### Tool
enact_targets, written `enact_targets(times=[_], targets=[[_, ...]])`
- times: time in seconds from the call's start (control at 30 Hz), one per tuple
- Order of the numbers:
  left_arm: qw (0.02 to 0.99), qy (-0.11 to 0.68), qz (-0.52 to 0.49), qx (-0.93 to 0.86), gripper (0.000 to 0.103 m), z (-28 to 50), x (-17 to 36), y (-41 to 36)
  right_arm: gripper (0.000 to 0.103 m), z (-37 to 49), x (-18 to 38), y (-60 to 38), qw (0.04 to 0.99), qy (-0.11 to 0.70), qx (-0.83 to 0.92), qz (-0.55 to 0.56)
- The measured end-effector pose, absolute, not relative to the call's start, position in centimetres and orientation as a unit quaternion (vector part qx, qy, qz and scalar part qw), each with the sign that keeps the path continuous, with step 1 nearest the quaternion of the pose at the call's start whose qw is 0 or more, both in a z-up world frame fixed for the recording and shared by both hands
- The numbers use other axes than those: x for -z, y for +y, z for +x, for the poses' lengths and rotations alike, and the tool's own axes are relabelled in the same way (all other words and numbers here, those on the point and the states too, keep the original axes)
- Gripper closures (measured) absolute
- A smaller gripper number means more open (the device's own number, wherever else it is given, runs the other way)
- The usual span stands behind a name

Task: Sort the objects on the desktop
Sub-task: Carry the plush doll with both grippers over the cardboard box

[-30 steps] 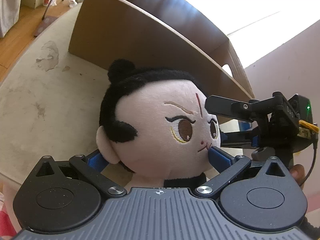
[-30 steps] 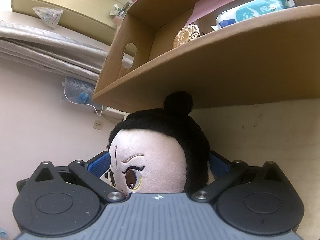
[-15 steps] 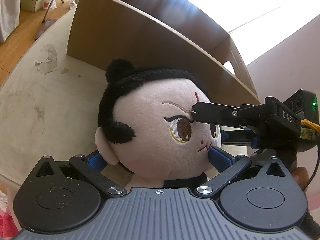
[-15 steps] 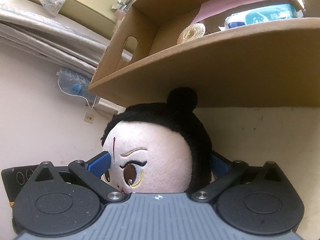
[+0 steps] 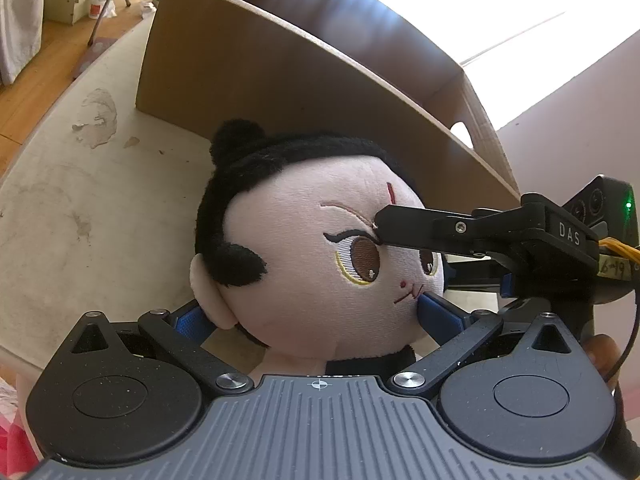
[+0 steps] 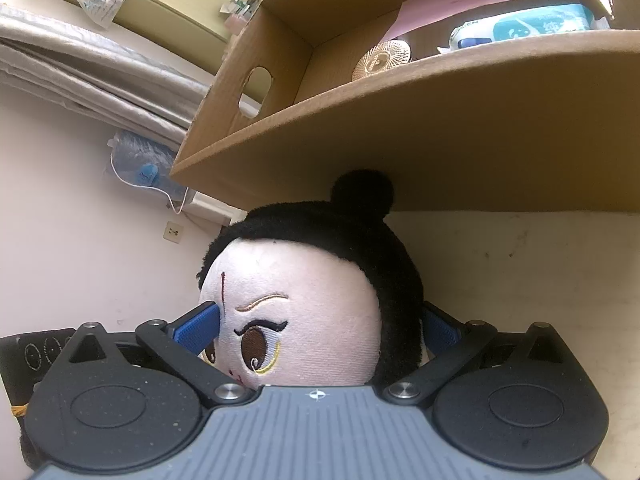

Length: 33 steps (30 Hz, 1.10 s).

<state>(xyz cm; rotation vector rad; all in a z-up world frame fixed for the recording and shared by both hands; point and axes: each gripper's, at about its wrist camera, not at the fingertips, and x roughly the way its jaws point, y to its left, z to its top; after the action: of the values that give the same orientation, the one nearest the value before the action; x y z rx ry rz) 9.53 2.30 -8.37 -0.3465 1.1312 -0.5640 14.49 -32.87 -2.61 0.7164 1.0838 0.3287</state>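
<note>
A plush doll (image 5: 320, 248) with black hair and a top bun lies on the table in front of a cardboard box (image 5: 280, 80). My left gripper (image 5: 314, 316) is shut on the doll, with one blue pad at the ear and the other at the cheek. In the right wrist view the doll's head (image 6: 304, 320) sits between the wide fingers of my right gripper (image 6: 320, 326), which is open. Its left pad touches the forehead and its right pad is behind the hair. In the left wrist view one right-gripper finger (image 5: 420, 228) crosses the doll's eye; the other is half hidden behind the head.
The open cardboard box (image 6: 440, 140) holds a pink sheet (image 6: 480, 4), a wipes pack (image 6: 520, 28) and a small round fan (image 6: 380, 60). The worn white table (image 5: 100, 208) extends left to its rounded edge. A hand (image 5: 600, 352) holds the right gripper.
The right gripper has slid further over the doll's head, its upper finger now across the eye. The left gripper and doll have shifted a little closer to the box.
</note>
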Motion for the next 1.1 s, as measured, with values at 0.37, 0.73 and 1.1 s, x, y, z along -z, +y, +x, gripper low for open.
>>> enact_targets(times=[0.37,0.73,1.1], targets=[[0.794,0.527,-0.156,0.26,0.0,9.2,8.7,1.5,0.0,14.3,2.6,-32.9,0.786,0.505,-0.15,0.325],[0.794,0.527,-0.155,0.259,0.0,9.2,8.8,1.1,0.0,14.5,2.3,-32.4,0.79,0.504,-0.146,0.318],[0.796,0.528,-0.152,0.255,0.0,8.9,9.0,0.3,0.0,14.2,1.4,-31.7,0.792,0.513,-0.134,0.303]])
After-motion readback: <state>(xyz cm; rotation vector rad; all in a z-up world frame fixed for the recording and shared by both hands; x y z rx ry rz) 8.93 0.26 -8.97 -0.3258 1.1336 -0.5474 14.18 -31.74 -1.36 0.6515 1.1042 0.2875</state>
